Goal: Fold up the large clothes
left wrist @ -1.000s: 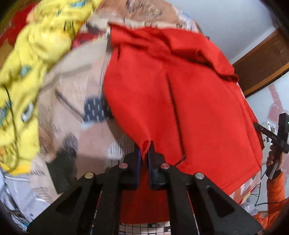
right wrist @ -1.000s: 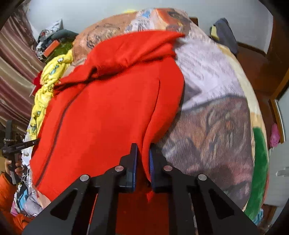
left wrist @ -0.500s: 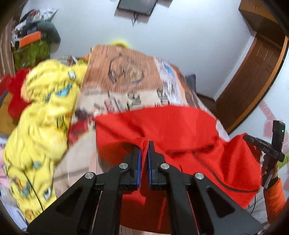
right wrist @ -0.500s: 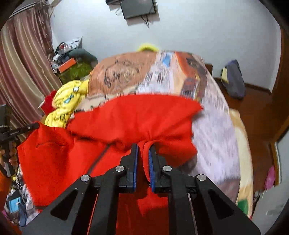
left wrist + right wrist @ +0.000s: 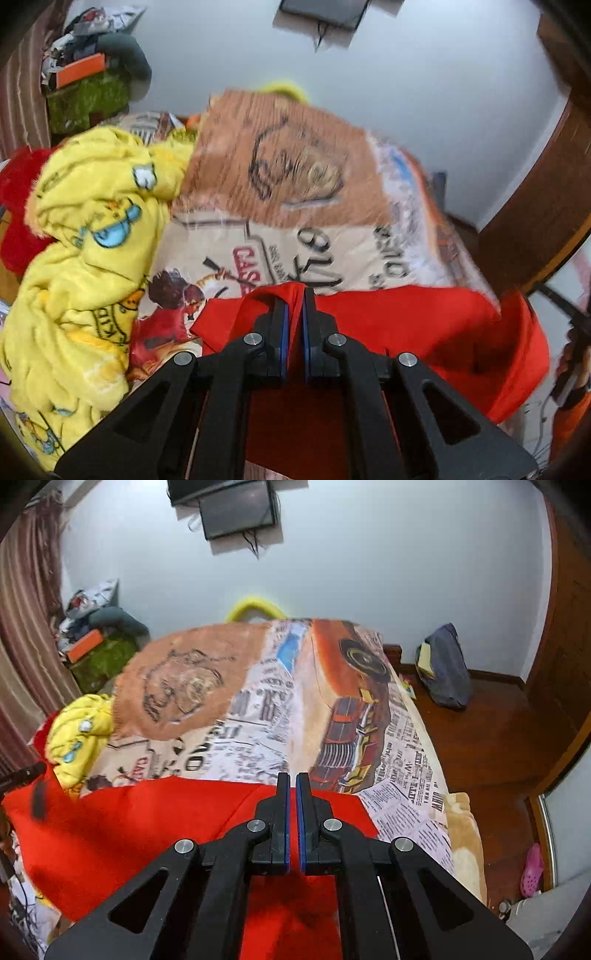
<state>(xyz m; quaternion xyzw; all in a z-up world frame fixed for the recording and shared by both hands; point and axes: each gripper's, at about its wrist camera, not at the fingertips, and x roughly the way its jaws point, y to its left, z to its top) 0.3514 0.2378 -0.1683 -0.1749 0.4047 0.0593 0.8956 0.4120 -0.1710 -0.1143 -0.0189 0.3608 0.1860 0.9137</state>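
The red garment (image 5: 424, 325) has been swept up off the printed blanket (image 5: 332, 240) since a second ago: then it was spread flat and filled both views, now its held edge is raised level with the far wall and the blanket is laid bare beyond it. A fold-over is judged to be under way, with the near edge about to be carried across the rest. The left gripper (image 5: 292, 295) is clenched on a red pinch of fabric. The right gripper (image 5: 292, 779) is closed almost tight, with red cloth directly beneath it; whether fabric is actually caught there cannot be told. Counted: two grippers, one red garment draped from them over the bed's near end, one yellow cartoon blanket (image 5: 85, 258) heaped at the left, one printed blanket.
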